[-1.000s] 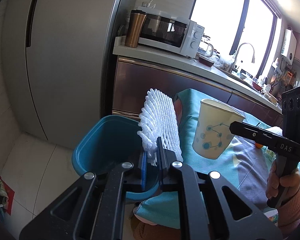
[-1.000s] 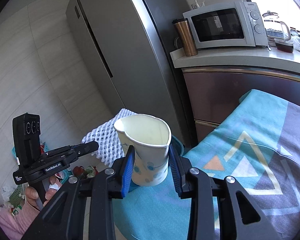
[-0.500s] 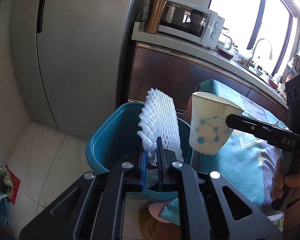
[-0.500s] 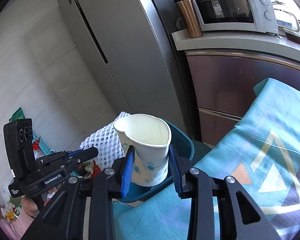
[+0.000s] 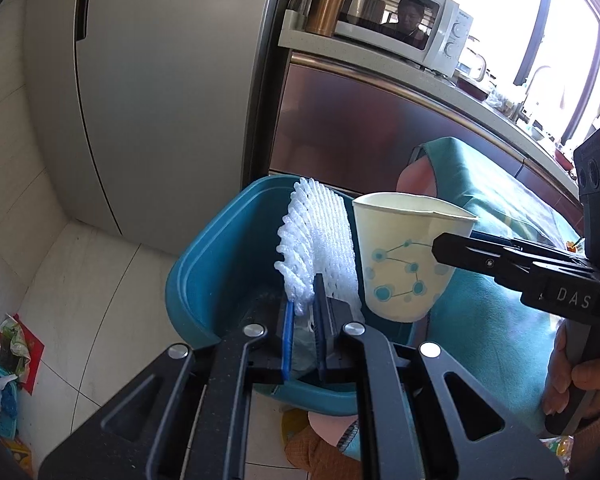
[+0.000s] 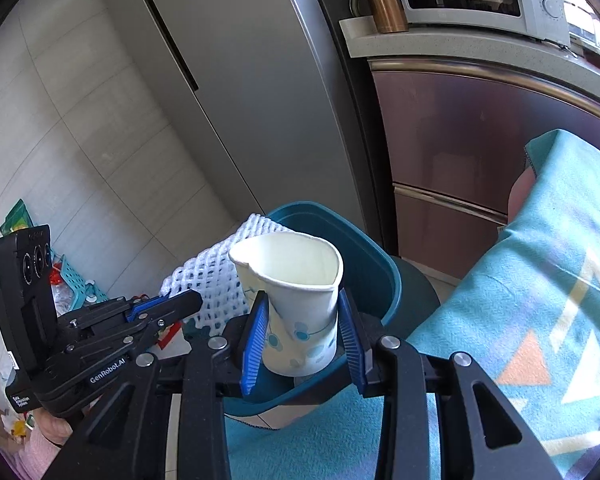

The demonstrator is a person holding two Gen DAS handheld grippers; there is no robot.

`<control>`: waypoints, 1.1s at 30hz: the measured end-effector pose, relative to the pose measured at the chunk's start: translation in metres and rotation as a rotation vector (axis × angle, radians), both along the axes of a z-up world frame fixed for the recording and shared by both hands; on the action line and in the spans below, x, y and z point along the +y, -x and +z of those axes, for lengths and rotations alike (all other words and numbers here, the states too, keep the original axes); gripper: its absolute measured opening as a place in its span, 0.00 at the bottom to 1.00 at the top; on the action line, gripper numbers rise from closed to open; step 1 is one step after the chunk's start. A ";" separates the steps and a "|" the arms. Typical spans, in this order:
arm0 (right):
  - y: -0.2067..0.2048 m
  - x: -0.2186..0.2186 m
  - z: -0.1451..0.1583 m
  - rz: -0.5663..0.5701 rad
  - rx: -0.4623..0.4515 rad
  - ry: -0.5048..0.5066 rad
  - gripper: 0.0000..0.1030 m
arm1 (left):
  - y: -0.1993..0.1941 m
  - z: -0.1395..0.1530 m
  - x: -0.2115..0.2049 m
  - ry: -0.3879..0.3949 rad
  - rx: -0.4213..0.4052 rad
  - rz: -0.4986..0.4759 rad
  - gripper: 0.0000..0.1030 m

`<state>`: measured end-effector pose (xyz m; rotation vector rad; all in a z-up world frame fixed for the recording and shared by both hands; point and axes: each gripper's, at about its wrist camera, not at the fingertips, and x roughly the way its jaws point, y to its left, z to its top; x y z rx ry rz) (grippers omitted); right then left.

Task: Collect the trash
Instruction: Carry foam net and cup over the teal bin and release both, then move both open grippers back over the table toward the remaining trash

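We carry two pieces of trash at once, and both now hang over the teal bin (image 5: pixel 204 280) that stands on the floor between the fridge (image 5: pixel 160 92) and the cloth-covered table (image 6: pixel 540 320). The left gripper (image 5: pixel 304 320) is pinched almost shut on the lower edge of a white foam net (image 5: pixel 320 240), which stands up from the pads like a fan. The right gripper (image 6: pixel 302 336) clamps a paper cup (image 6: pixel 296 300) at a middling width, its blue pads (image 6: pixel 256 340) pressing the sides so hard that the rim is squashed out of round.

The step in hand, as we judge it, is the drop. To do it well we should bring each load fully inside the bin's rim before letting go. The foam net is light and may cling to a pad, so we would open those jaws wide and low. The cup sits near the rim on the table side, so we would shift it toward the bin's middle first, or it may tip out over the edge.

The left wrist view shows the bin's inside with something pale and crumpled at the bottom, and a hand (image 5: pixel 580 376) on the right tool's handle. The right wrist view shows the cloth's triangle pattern and the litter (image 6: pixel 72 284) on the floor beyond the left gripper.
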<state>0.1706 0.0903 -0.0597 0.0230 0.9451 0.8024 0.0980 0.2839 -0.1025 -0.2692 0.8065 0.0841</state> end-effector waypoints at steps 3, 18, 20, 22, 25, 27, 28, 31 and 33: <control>-0.001 0.005 -0.003 -0.003 0.009 0.015 0.34 | -0.011 -0.004 -0.003 -0.004 0.013 -0.001 0.09; 0.004 -0.009 -0.007 -0.019 0.038 -0.015 0.39 | -0.019 -0.026 -0.013 0.008 0.036 0.005 0.28; 0.006 -0.014 -0.005 -0.020 0.034 -0.021 0.39 | -0.016 -0.022 -0.015 0.011 0.023 0.000 0.29; 0.011 -0.020 -0.003 -0.016 0.034 -0.030 0.39 | -0.011 -0.017 -0.016 0.014 0.009 -0.005 0.32; 0.019 -0.031 0.002 -0.012 0.022 -0.041 0.40 | -0.006 -0.008 -0.023 0.014 -0.018 -0.022 0.34; 0.025 -0.041 0.007 -0.009 0.010 -0.052 0.41 | -0.002 -0.001 -0.030 0.012 -0.041 -0.039 0.36; 0.029 -0.047 0.011 -0.011 -0.001 -0.056 0.42 | 0.001 0.003 -0.033 0.012 -0.052 -0.050 0.37; 0.041 -0.066 0.024 -0.025 -0.037 -0.071 0.43 | 0.006 0.014 -0.048 0.015 -0.089 -0.089 0.40; 0.050 -0.082 0.033 -0.043 -0.068 -0.080 0.45 | 0.008 0.022 -0.060 0.021 -0.115 -0.124 0.41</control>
